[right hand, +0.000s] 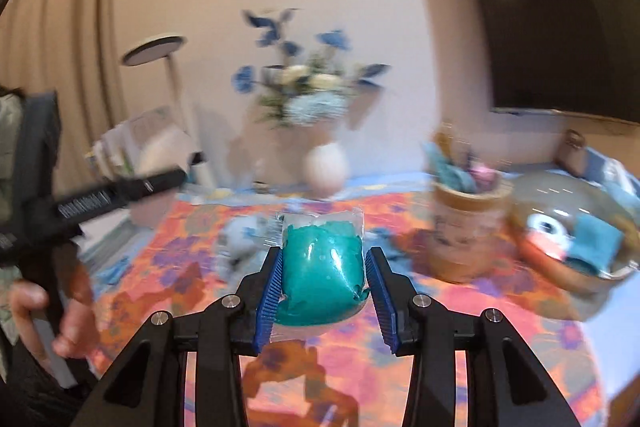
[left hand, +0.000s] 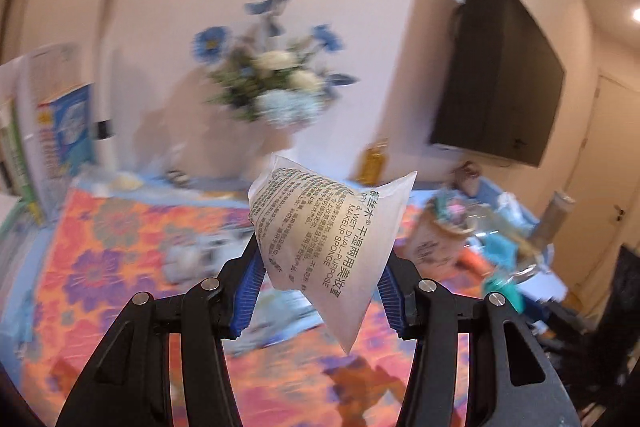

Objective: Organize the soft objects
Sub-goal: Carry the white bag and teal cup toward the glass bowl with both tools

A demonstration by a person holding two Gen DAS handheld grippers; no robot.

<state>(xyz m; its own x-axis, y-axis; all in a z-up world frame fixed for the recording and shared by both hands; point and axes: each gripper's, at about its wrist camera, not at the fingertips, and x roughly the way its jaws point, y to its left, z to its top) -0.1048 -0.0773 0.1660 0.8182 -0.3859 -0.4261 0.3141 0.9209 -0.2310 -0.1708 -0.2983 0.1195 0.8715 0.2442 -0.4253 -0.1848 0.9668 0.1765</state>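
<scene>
My left gripper is shut on a white printed makeup-sponge packet and holds it up above the floral tablecloth. My right gripper is shut on a teal sponge in clear wrap, also held above the table. A tan cup stuffed with soft items and a clear bowl holding a teal cloth and an orange toy stand at the right. A pale soft toy lies on the cloth behind the teal sponge; it shows blurred in the left wrist view.
A vase of blue and white flowers stands at the table's back. A floor lamp and boxes are at the left, a wall TV at the right. The person's hand with the left gripper handle is at the left.
</scene>
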